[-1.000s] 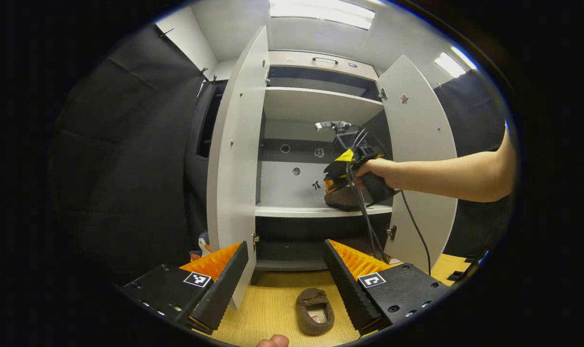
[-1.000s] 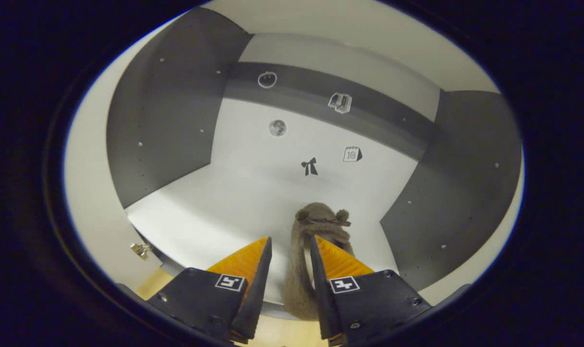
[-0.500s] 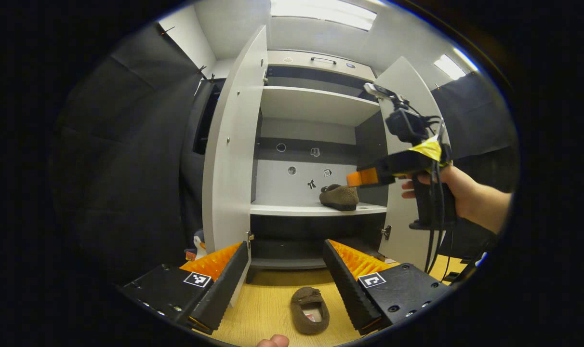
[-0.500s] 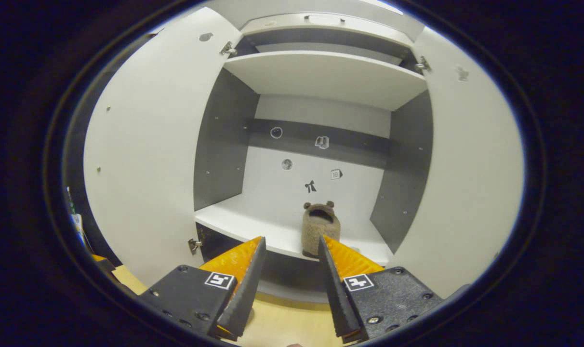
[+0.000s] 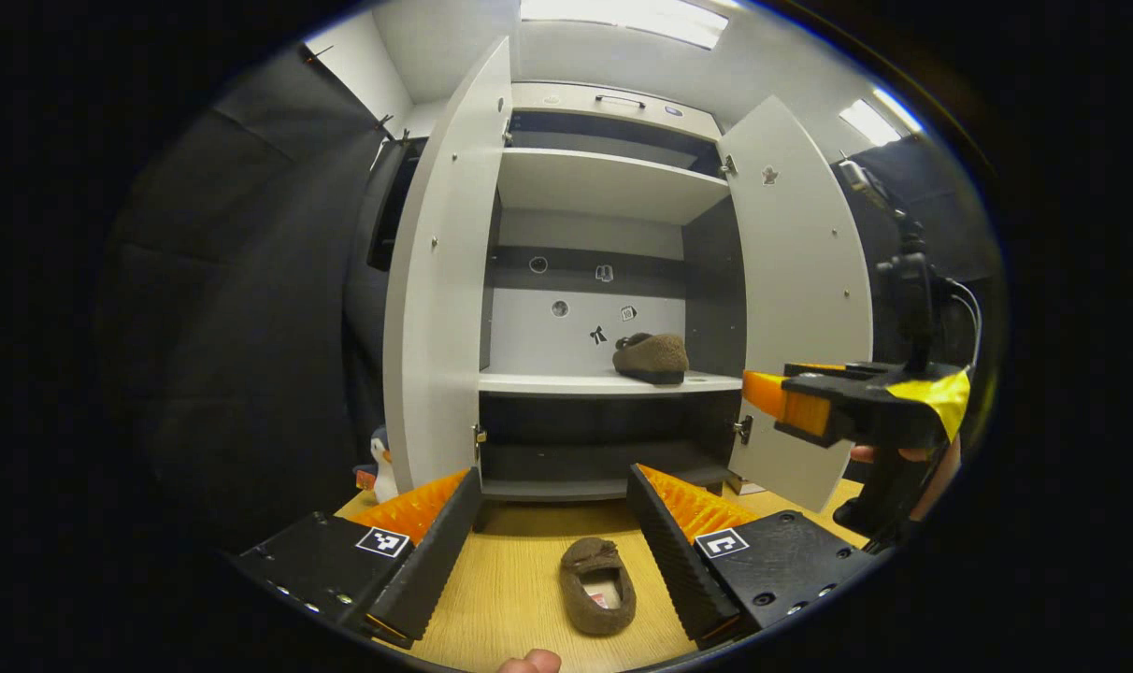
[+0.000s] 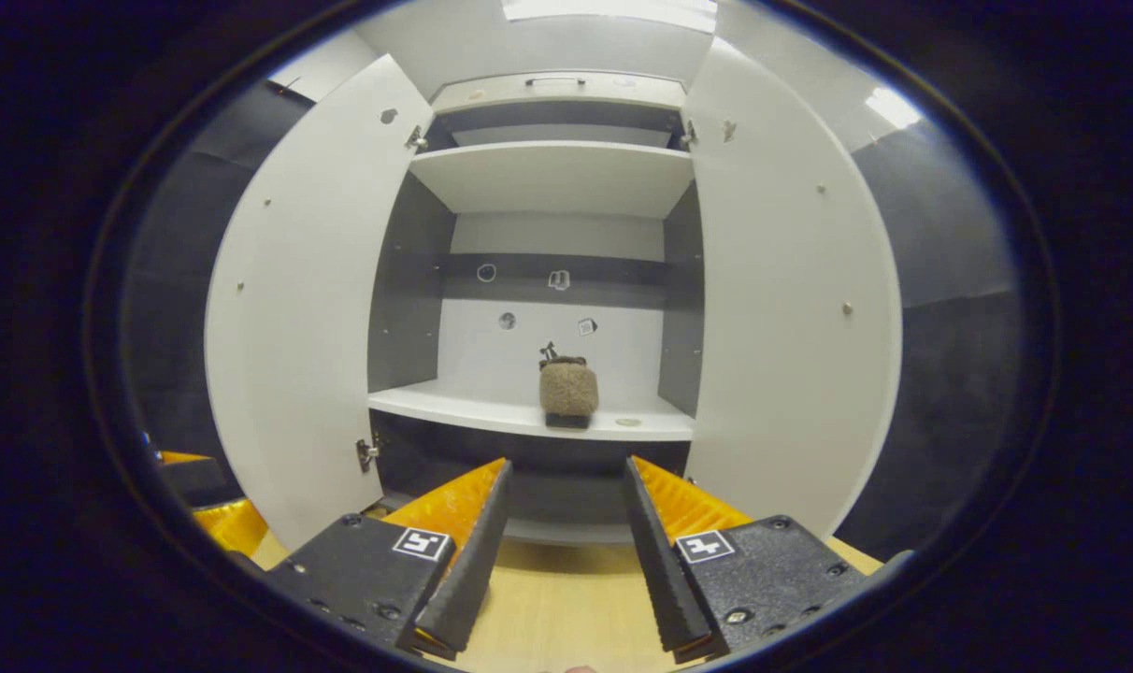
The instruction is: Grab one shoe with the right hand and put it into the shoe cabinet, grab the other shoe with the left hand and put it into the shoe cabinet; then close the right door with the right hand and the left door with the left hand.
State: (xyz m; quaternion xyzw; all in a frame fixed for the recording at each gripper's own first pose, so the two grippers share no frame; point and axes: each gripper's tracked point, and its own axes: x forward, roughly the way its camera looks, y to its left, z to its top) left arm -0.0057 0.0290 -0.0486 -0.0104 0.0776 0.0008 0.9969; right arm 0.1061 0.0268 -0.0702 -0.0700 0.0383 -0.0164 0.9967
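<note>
One shoe [image 5: 652, 357] shelved, one shoe [image 5: 596, 585] on the near floor [image 5: 520, 598]: we lower our spread left gripper [image 5: 555, 542] squarely over it, right gripper [image 6: 559, 547] spread, empty.

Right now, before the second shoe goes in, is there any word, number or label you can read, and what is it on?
No readable text.
Stickers on the cabinet's back panel: small pictures; the calendar-like one is too small to read.
Square tags on the left claw and right claw: black-and-white patterns, no letters.
Label inside the shoe on the floor: blurred.
Shoe on the shelf: no lettering visible.
</note>
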